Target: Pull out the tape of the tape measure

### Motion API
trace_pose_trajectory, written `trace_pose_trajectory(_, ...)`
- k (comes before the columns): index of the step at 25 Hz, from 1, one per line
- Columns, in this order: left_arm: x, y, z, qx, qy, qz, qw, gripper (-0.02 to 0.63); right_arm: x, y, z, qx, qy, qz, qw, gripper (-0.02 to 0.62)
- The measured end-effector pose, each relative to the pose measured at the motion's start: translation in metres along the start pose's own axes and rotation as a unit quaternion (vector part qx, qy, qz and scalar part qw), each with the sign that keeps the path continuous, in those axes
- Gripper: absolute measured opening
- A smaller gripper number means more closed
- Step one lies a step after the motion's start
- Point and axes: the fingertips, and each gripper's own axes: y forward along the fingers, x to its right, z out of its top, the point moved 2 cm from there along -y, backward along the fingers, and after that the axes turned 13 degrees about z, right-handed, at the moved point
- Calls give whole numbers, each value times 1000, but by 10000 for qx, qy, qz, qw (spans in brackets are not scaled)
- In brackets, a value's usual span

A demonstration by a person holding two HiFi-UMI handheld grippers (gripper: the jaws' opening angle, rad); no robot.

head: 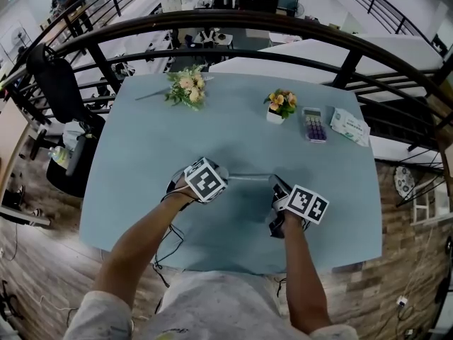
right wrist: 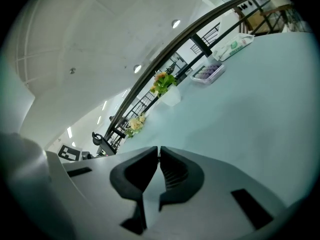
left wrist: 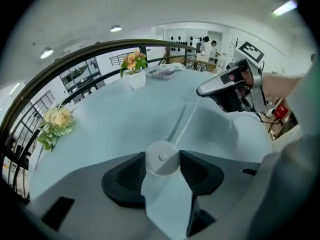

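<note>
A small round white tape measure (left wrist: 162, 157) sits between the black pads of my left gripper (left wrist: 162, 160), which is shut on it. A thin pale tape (left wrist: 186, 119) runs from the case across the blue table (left wrist: 125, 114) to the tip of my right gripper (left wrist: 200, 91). In the head view the tape (head: 249, 177) stretches level between the left gripper (head: 224, 176) and the right gripper (head: 273, 182). In the right gripper view the jaws of my right gripper (right wrist: 158, 151) stand pressed together; the tape end between them is too thin to make out.
At the back of the table (head: 141, 190) lie a flower bouquet (head: 187, 87), a small potted flower (head: 280, 105), a calculator (head: 313, 124) and a tissue pack (head: 350, 125). A dark railing (head: 233, 21) curves behind the table. A black chair (head: 56, 83) stands at the left.
</note>
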Motion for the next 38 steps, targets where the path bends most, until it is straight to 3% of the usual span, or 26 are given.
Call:
trace_pose_trajectory(8,7,11,-6,-70,20,-45,10000,213,8,4,-12,-553,-517,-366,9965,20)
trace_pose_trajectory(22,7,13,-9,-82,-18,-102,9999,215,9,6,-16,-681,-621,-438,9948,20)
trace_pose_trajectory(27,8,18,-14,-175,-168,-144,9996,224,6,7,-12,-620,-753,-429,9943,51)
trace_pose_trajectory(30,12,14,-11,-143,-278,-253,9992,293,4,7,-12,-654,-780,-429,9939,92)
trace_pose_trajectory(35,11,9,-3,74,-429,-200,9989,295,3,3,-9,-636,-871,-500,9929,101)
trace_pose_trajectory(38,6,4,3,208,-723,-169,9970,291,-1,1,-3,-572,-952,-498,9926,103)
